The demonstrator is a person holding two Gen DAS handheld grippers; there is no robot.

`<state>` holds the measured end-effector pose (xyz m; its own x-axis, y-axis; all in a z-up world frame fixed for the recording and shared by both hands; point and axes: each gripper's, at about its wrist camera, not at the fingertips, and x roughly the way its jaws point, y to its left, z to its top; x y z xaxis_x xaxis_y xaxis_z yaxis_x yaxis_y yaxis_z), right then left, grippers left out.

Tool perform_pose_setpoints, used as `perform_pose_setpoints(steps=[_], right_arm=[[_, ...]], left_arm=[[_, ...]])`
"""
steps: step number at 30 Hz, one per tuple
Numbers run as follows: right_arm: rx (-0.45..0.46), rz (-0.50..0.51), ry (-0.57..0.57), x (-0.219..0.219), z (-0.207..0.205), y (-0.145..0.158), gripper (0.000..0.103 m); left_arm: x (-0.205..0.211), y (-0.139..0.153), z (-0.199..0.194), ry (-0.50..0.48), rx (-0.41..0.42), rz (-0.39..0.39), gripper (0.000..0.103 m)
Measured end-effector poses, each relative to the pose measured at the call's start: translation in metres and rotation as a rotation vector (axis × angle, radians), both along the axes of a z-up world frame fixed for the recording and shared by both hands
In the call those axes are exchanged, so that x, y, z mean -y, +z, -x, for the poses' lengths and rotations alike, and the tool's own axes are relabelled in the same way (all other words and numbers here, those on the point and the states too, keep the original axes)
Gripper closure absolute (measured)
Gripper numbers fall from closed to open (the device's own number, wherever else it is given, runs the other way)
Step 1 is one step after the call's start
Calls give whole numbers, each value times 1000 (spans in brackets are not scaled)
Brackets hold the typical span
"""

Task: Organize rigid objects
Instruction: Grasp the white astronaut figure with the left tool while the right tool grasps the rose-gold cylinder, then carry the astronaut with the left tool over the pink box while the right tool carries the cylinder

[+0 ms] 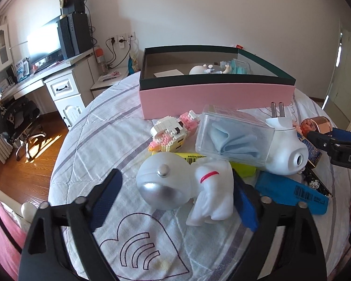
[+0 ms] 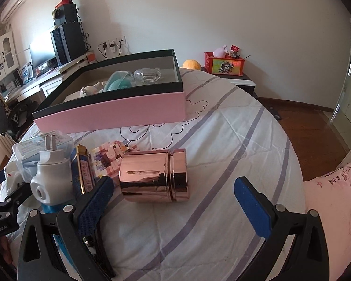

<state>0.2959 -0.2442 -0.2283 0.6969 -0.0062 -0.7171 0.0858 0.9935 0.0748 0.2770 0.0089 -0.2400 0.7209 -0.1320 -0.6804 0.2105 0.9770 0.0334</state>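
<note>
1. Black-framed and blue-padded, the left gripper [image 1: 175, 201] fills the foreground of its own view, tilted down toward the quilt [image 1: 152, 241]. Its jaws stand part open around a white dog figure [image 1: 191, 187] with a frosted dome helmet. The right pad [image 1: 245, 207] lies against the figure's body; the left pad stands clear of the helmet.
2. Likewise angled down, the right gripper [image 2: 175, 207] has its jaws wide apart and holds nothing. A rose-gold tin [image 2: 154, 175] lies on its side just ahead, between the finger lines, untouched.
3. Farther back on the quilt sits a pink box [image 1: 216, 98] with a dark rim, already holding a few small items.
4. Between box and figure lies a clear case [image 1: 234, 138] with blue cloth inside, touching a white plug-in device [image 1: 286, 152].
5. Left of the case lies a pink and white block toy [image 1: 173, 133].
6. Under the figure, a yellow packet [image 1: 243, 169] and a blue packet [image 1: 292, 193] lie flat.
</note>
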Motion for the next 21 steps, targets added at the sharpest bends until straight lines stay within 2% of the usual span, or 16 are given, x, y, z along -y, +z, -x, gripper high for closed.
perform_pose_setpoints(steps=[1, 3, 8, 13, 21], right_arm=[[-13, 0, 5, 1, -2, -3, 3], [-36, -10, 29, 0, -9, -8, 24], [-42, 5, 94, -8, -14, -10, 45], [-5, -30, 109, -6, -1, -8, 46], [150, -59, 116, -13, 42, 25, 46]], left_arm=[[1, -2, -1, -14, -12, 2, 32], [3, -2, 0, -18, -9, 0, 33], [3, 2, 6, -5, 11, 7, 33], [-4, 18, 19, -2, 49, 28, 33], [-4, 54, 50, 9, 144, 63, 33]])
